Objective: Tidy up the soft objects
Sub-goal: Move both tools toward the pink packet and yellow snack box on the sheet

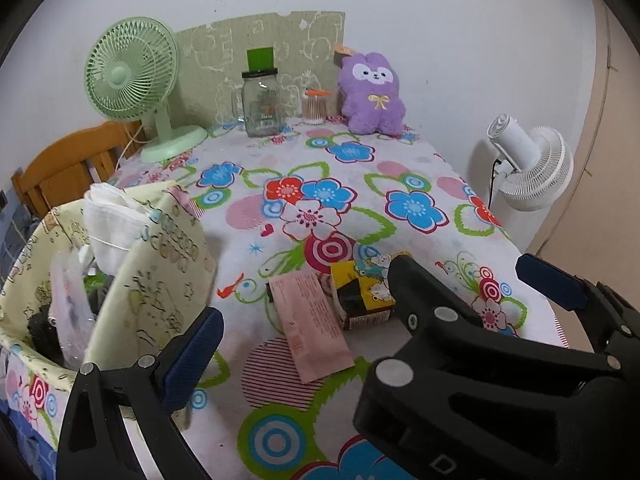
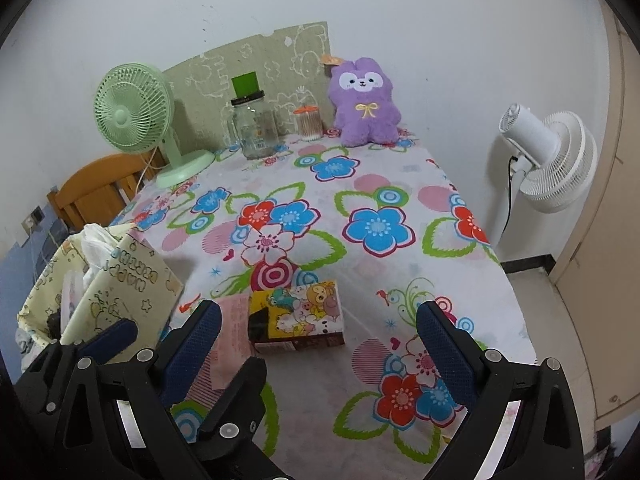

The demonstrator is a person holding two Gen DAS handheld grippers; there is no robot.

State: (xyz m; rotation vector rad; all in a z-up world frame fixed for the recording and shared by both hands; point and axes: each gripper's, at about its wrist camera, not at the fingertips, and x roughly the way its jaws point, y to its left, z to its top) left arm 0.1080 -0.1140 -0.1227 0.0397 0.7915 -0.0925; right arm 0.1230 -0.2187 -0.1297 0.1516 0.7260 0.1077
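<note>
Flowered cloth covers the worktop, which stands against a pale wall. At the far edge stand a green fan, a glass jar, a small tub of cotton buds and a purple plush propped upright against the wall. A white fan stands on the floor to the right. At the left edge a cream fabric basket holds white cloth and some clear plastic. Near the front lie a pink packet and, touching its right side, a cartoon tissue pack. The left gripper hovers beside the basket, just short of the packet, jaws apart and holding nothing. The right gripper hangs over the tissue pack, jaws wide apart and empty too.
</note>
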